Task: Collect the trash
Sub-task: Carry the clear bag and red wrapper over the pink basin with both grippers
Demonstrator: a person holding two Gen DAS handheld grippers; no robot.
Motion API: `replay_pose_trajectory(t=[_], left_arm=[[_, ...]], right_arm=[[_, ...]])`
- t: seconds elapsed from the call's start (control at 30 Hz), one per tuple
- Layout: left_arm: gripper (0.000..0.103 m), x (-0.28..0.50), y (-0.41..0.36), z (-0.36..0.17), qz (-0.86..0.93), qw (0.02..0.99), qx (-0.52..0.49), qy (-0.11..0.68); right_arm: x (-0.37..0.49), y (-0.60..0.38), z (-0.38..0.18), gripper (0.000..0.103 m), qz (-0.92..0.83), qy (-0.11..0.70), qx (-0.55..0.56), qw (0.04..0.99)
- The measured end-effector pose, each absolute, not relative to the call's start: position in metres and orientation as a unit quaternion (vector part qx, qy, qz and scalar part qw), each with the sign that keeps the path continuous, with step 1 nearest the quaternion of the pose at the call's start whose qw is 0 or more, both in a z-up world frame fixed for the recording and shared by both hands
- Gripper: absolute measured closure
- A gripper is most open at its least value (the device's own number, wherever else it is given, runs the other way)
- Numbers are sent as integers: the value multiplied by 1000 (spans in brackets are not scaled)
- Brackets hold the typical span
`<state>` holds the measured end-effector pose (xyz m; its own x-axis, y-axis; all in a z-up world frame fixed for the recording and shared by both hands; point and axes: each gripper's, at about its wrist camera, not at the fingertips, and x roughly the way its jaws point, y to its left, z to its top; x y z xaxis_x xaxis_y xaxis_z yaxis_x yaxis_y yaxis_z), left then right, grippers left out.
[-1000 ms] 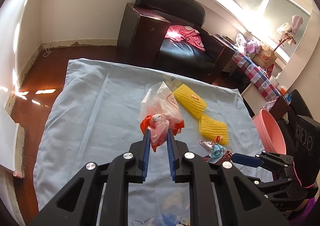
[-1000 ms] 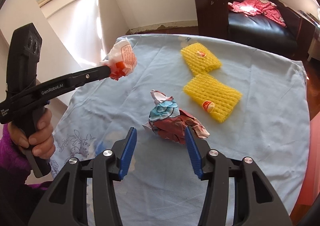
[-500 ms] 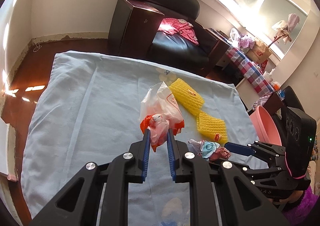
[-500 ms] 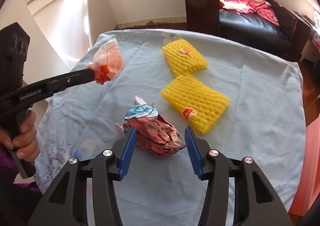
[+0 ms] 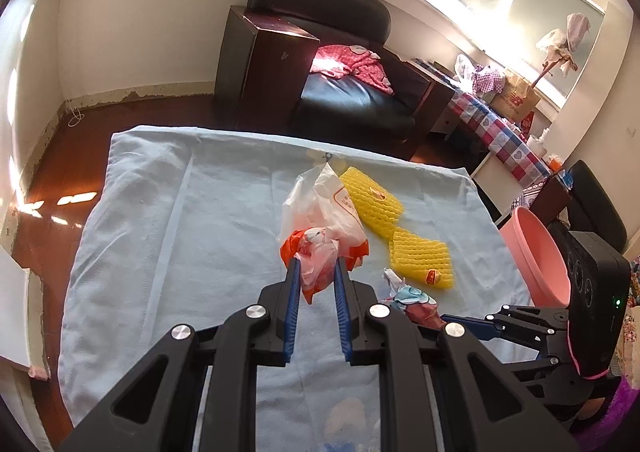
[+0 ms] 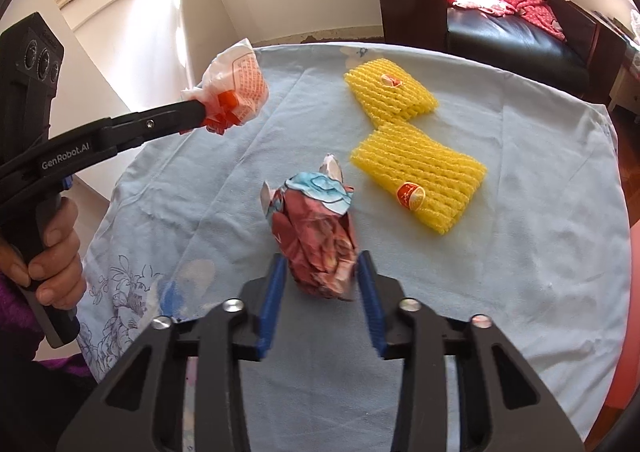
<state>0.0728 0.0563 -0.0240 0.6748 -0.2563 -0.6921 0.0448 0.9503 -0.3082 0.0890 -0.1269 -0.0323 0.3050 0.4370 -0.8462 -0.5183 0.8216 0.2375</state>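
My left gripper [image 5: 316, 266] is shut on a white and orange plastic bag [image 5: 320, 224] and holds it above the table; the bag also shows in the right wrist view [image 6: 234, 92]. My right gripper [image 6: 322, 262] is open, with its blue fingers on either side of a crumpled red and blue wrapper [image 6: 316, 230] lying on the light blue cloth [image 6: 520, 252]. The wrapper also shows in the left wrist view [image 5: 412, 300]. Two yellow foam nets [image 6: 420, 172] lie further back on the cloth.
A pink basin [image 5: 536, 256] stands off the table's right edge. A dark cabinet [image 5: 260, 68] and black sofa [image 5: 352, 100] stand beyond the far edge. The cloth-covered table drops off to wooden floor [image 5: 52, 180] on the left.
My right gripper has moved forward so its fingers now flank the crumpled wrapper. My left gripper still holds the bag aloft, nearly unmoved.
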Motion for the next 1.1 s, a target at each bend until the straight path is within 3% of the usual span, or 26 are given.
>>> replay_pose_trajectory(t=[0.5, 1.1], left_arm=[[87, 53, 12, 21, -88, 929, -107, 343], [87, 60, -132, 72, -196, 936, -70, 284]], right_arm=[[52, -182, 26, 74, 268, 407, 2, 873], [21, -331, 85, 74, 74, 291, 60, 952]])
